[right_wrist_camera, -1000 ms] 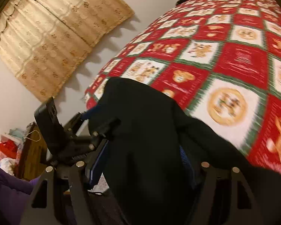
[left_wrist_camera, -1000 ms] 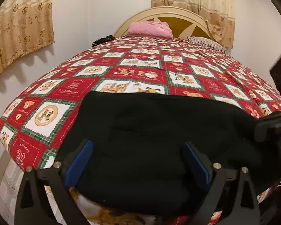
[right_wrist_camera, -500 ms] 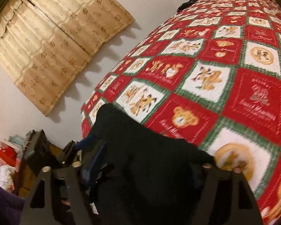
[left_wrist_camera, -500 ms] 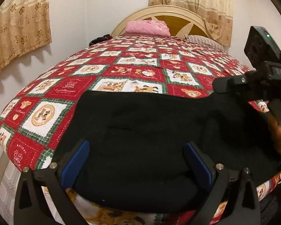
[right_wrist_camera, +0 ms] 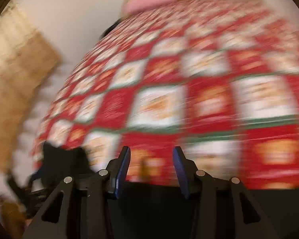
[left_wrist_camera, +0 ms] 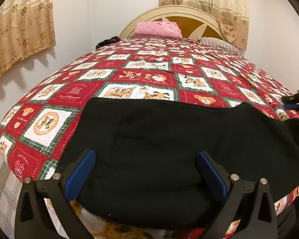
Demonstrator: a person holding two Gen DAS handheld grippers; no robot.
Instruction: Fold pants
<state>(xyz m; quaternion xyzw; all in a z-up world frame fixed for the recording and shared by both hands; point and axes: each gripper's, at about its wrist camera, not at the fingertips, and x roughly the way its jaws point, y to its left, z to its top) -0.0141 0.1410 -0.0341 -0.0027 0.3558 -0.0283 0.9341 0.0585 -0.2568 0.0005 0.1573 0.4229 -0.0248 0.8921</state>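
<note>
The black pants [left_wrist_camera: 169, 149] lay flat across the near end of the patchwork quilt [left_wrist_camera: 149, 75], stretching between and beyond the left gripper [left_wrist_camera: 147, 171], whose jaws stood wide apart without pinching the cloth. One red patch read "HOLIDAY" [left_wrist_camera: 23, 158]. The blurred right-wrist view alone showed the right gripper [right_wrist_camera: 151, 167] closing on nothing, pants below its jaws.

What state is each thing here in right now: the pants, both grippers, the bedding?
black pants: lying flat at the bed's near edge, partly folded.
left gripper: open over the pants, pads apart from the cloth.
right gripper: jaws closing, nothing between them.
quilt: spread flat.
pink pillow: at the headboard.
</note>
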